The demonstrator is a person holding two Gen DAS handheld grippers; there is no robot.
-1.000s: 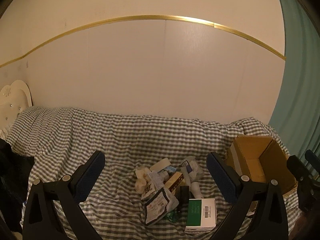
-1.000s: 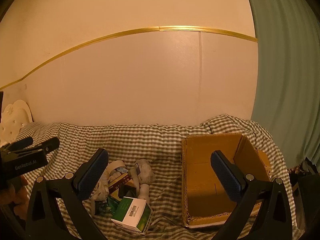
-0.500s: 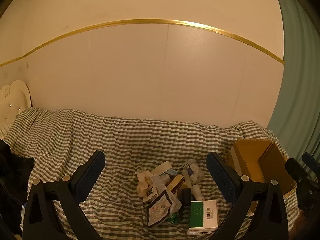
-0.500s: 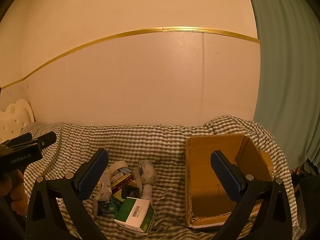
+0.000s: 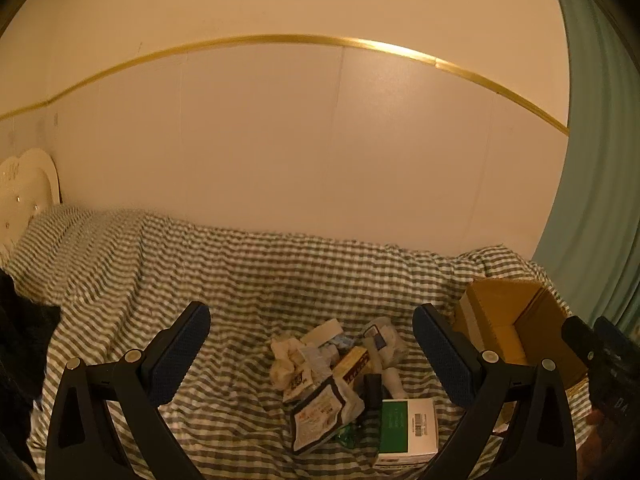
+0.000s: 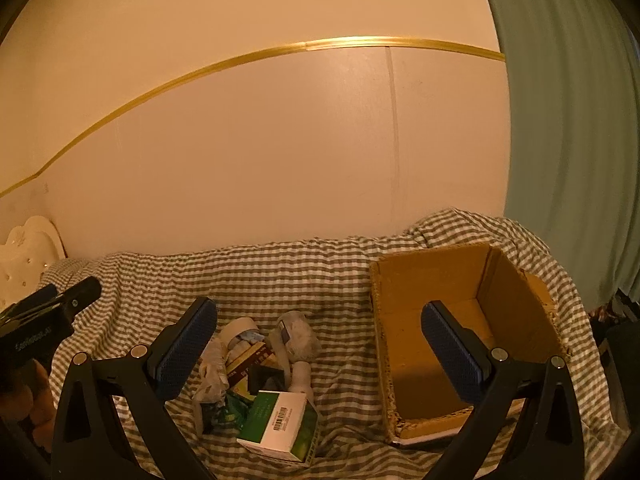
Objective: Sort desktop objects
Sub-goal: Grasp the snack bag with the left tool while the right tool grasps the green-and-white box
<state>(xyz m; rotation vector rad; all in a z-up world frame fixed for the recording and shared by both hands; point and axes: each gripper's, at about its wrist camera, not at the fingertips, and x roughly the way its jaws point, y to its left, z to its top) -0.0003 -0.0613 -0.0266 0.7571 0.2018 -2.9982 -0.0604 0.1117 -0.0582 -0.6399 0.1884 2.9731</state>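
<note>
A pile of small objects lies on the checked cloth: a green and white box (image 5: 406, 426) (image 6: 280, 426), a printed pouch (image 5: 320, 412), a yellow-brown packet (image 5: 352, 364) (image 6: 250, 362), crumpled white wrappers (image 5: 286, 360) and a white tube (image 5: 394, 380) (image 6: 300, 374). An open cardboard box (image 6: 460, 320) (image 5: 508, 332) stands to the right of the pile. My left gripper (image 5: 310, 350) hangs open above and short of the pile, holding nothing. My right gripper (image 6: 320, 344) is open too, between pile and cardboard box.
The green-checked cloth (image 5: 200, 272) covers a wide surface against a plain wall. A teal curtain (image 6: 572, 120) hangs at the right. A white padded headboard (image 5: 24, 188) stands far left. A dark bundle (image 5: 20, 344) lies at the left edge.
Both views have tilted slightly upward and drawn back, so the pile and cardboard box sit lower in frame. Nothing on the cloth has moved.
</note>
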